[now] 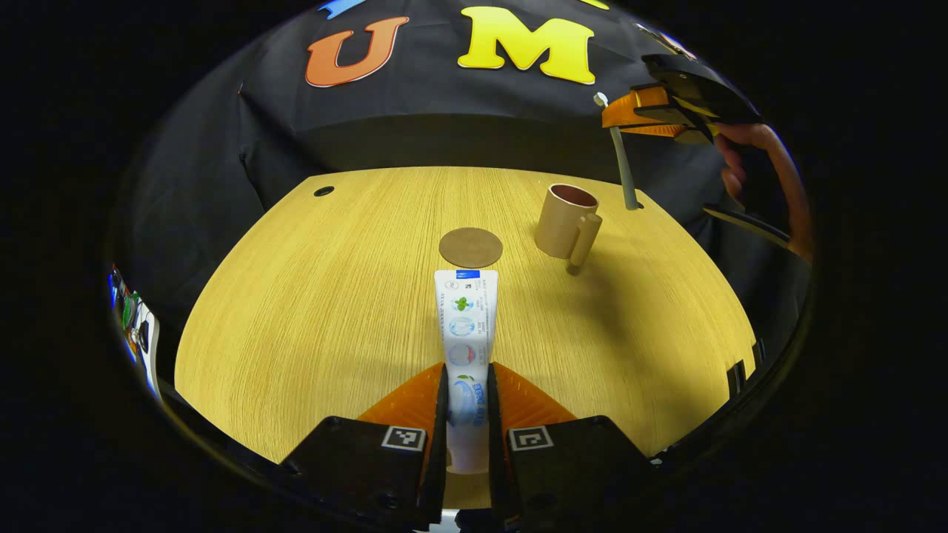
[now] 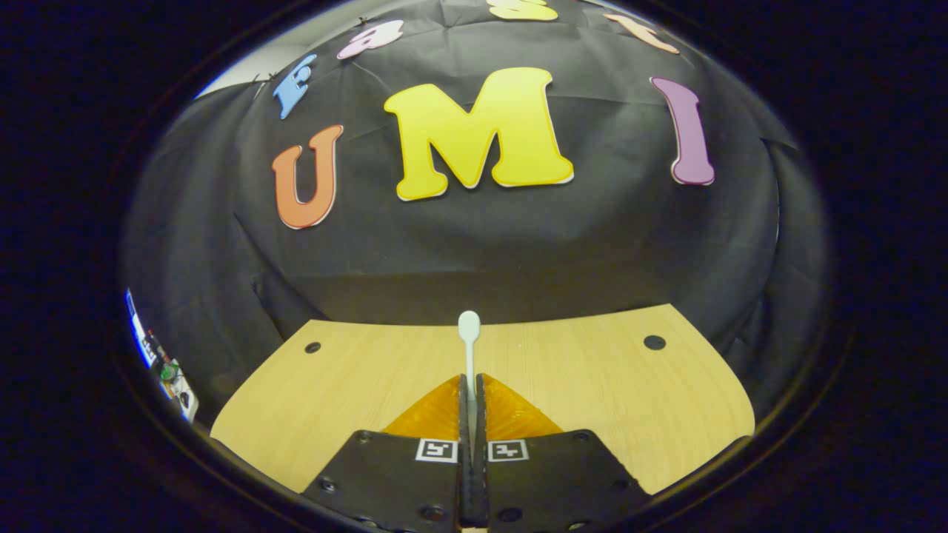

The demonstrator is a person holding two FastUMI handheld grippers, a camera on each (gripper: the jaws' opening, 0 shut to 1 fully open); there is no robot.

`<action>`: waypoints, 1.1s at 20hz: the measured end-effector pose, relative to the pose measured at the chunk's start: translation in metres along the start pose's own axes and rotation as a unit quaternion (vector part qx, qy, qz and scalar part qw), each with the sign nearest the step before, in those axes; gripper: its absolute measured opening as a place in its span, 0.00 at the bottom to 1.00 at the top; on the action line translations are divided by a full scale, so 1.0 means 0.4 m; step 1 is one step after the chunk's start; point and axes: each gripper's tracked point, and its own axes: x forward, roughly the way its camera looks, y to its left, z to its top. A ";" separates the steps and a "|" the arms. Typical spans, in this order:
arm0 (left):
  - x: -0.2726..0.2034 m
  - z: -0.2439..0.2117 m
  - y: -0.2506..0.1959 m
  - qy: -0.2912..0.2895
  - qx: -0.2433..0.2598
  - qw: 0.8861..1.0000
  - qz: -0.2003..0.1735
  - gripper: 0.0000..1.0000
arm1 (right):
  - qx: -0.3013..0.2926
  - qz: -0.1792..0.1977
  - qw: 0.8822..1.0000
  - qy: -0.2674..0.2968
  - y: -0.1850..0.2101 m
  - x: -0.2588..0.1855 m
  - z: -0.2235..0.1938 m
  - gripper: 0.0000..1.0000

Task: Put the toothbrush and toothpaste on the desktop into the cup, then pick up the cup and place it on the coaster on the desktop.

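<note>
My right tool (image 1: 629,111) grips the toothbrush (image 1: 621,159) hanging upright, nearer the cup (image 1: 563,220); my left tool (image 1: 466,403) grips the toothpaste (image 1: 465,326).

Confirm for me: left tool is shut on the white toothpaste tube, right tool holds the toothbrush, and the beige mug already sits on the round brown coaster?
Not quite. In the left gripper view the beige ceramic mug stands on the bare wooden desktop, right of the round brown coaster and apart from it. The rest holds: left tool grips the white toothpaste tube, right tool the pale toothbrush.
</note>
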 end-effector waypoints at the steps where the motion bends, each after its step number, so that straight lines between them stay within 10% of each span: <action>1: 0.004 0.000 0.003 0.001 -0.004 1.000 0.003 0.27 | -0.003 0.000 1.000 -0.012 0.004 0.019 0.016 0.00; 22: 0.043 0.040 0.076 0.009 -0.020 0.998 0.052 0.27 | -0.006 0.023 0.999 -0.038 0.020 0.177 -0.017 0.06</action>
